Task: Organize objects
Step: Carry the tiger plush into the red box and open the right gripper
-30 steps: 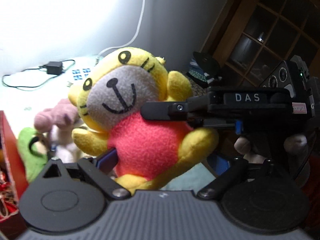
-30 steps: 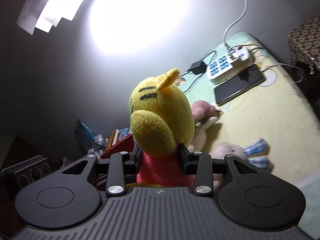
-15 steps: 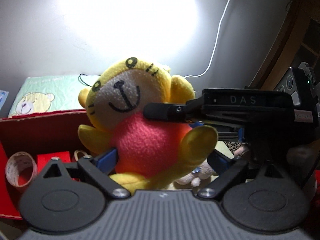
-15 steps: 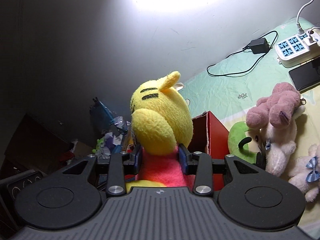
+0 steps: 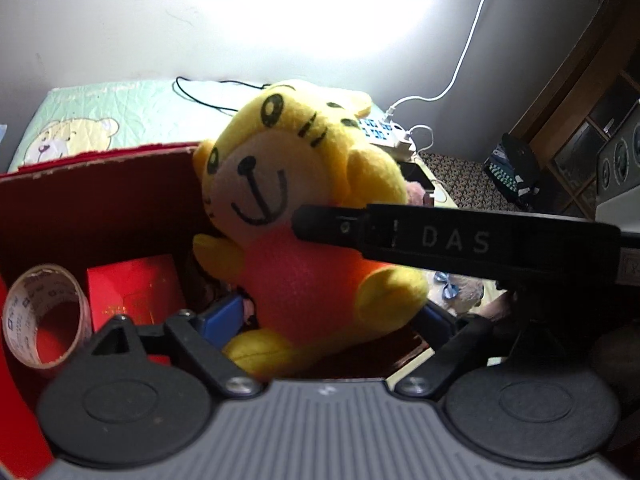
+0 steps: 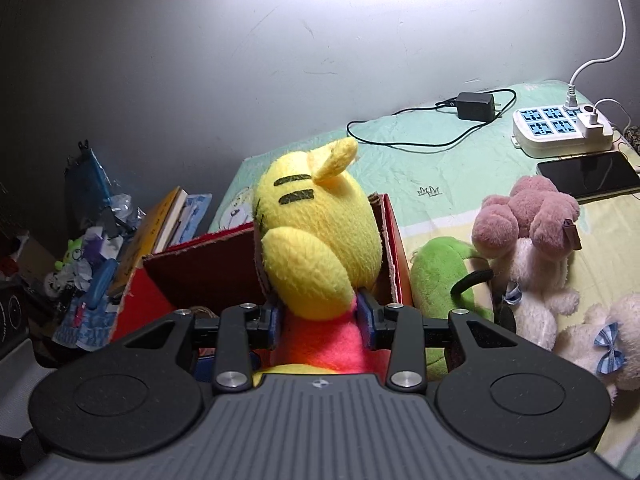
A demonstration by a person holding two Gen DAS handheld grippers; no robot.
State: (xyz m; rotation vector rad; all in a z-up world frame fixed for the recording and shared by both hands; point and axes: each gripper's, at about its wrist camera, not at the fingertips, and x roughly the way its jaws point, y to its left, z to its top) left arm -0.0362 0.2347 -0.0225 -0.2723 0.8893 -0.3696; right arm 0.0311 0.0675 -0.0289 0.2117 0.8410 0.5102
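Observation:
A yellow tiger plush (image 5: 296,216) with a red body hangs over the open red box (image 5: 100,184). My right gripper (image 6: 320,318) is shut on the plush (image 6: 316,248) at its neck, seen from behind, above the box (image 6: 200,268). In the left wrist view the right gripper's black finger (image 5: 440,240) crosses the plush's chest. My left gripper (image 5: 328,320) is open with its blue pads on either side of the plush's lower body; contact cannot be told.
Inside the box lie a tape roll (image 5: 44,316) and a small red box (image 5: 132,292). On the bed right of the box are a green plush (image 6: 440,280), a pink-and-white plush (image 6: 532,240), a white plush (image 6: 600,344), a power strip (image 6: 560,128), a phone (image 6: 588,174). Books (image 6: 160,224) and clutter stand left.
Both grippers and the plush have swung over the red box and come lower; more of the box's inside shows. The right gripper's hold is unchanged.

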